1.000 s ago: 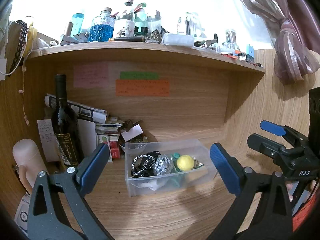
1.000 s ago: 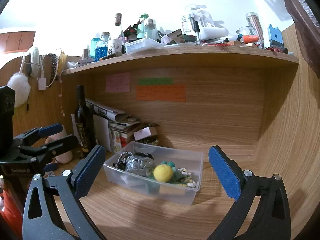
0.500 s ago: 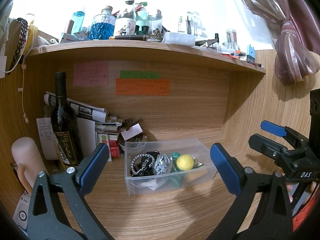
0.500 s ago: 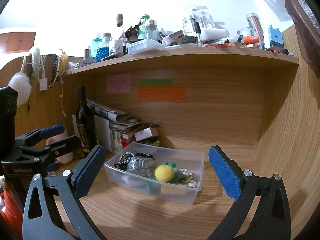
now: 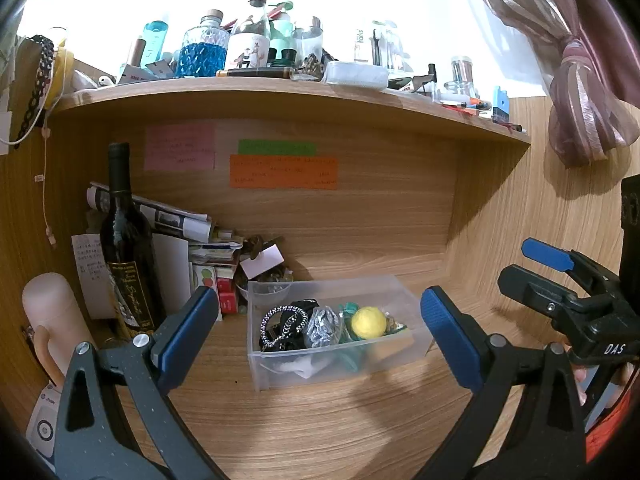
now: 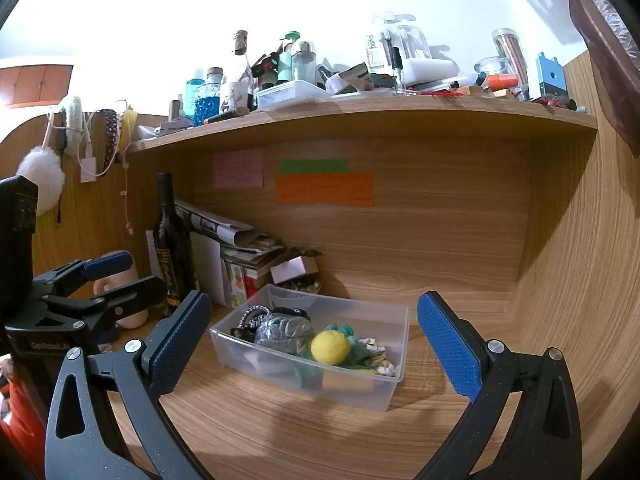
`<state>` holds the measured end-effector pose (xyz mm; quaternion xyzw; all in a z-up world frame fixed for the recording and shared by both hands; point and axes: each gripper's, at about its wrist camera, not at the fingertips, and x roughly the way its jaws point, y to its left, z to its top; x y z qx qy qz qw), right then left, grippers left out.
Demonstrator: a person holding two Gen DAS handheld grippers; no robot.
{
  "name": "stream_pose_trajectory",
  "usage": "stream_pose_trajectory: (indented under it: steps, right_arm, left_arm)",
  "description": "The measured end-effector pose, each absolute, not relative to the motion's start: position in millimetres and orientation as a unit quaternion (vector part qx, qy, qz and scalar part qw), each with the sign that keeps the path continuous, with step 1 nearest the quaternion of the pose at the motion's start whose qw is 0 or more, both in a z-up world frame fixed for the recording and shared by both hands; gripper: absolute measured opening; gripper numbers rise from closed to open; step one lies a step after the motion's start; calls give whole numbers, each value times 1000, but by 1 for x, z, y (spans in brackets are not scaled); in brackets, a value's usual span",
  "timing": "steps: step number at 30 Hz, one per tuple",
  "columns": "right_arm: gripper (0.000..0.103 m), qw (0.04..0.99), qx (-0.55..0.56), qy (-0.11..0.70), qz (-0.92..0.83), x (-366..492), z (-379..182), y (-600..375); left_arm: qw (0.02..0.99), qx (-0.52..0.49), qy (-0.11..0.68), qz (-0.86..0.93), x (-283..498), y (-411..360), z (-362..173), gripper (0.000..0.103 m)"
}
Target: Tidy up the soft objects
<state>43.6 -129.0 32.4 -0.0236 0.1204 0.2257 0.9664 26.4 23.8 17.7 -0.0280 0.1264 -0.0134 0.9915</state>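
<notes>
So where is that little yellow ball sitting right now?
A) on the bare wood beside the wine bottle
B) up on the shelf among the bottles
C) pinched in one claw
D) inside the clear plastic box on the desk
D: the yellow ball lies among other small things inside the clear plastic box, while both claws are open and hold nothing.
</notes>
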Motion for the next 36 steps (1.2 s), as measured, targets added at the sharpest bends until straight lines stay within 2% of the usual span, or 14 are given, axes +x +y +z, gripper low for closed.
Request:
stream_pose_trajectory:
  steps: [36]
  right_arm:
    - [103, 966, -24, 123, 226, 44, 30, -128]
  left_arm:
    - [991, -32, 129, -26, 26, 24, 17, 103]
